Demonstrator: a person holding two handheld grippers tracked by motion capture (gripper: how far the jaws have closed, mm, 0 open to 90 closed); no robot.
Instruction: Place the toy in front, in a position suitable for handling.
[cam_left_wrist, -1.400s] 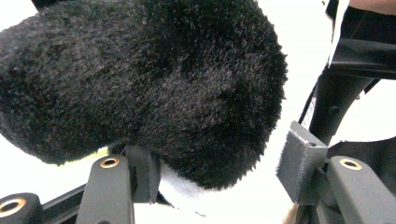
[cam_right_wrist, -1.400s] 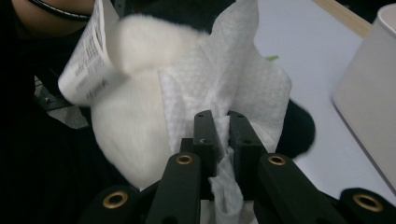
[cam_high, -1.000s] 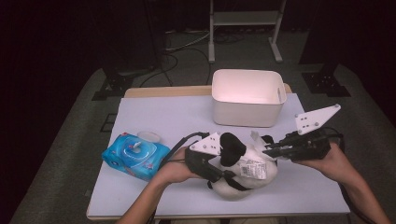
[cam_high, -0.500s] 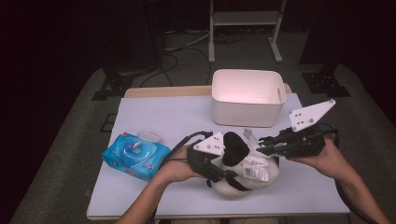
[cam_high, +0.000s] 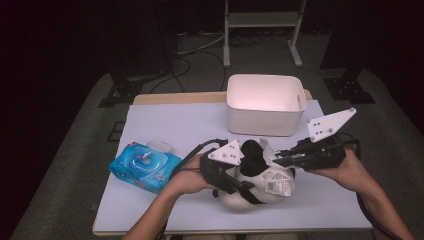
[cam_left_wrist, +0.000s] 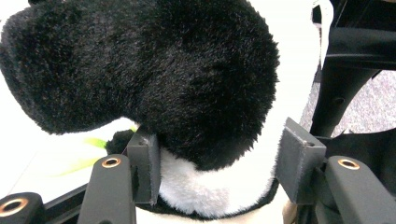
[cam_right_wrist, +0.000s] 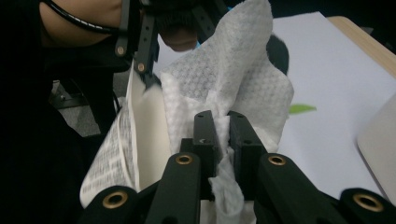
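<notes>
Left gripper (cam_left_wrist: 217, 163) clamped across a black-and-white plush toy (cam_high: 252, 182), pads sunk into its fur just beside a black limb. Right gripper (cam_right_wrist: 222, 135) pressed together on a white wipe (cam_right_wrist: 229, 79) (embossed, crumpled), held right against the toy's paper tag (cam_right_wrist: 109, 158). Beyond both grippers, a white bin (cam_high: 265, 102); out past the left one, a blue wipes pack (cam_high: 145, 166).

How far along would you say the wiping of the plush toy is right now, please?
Done: a wet wipe is out of the blue pack and clamped in the right gripper. In hand: the left gripper straddles the plush toy, the wipe at its head. Left, probably: wiping it, perhaps then the white bin.
</notes>
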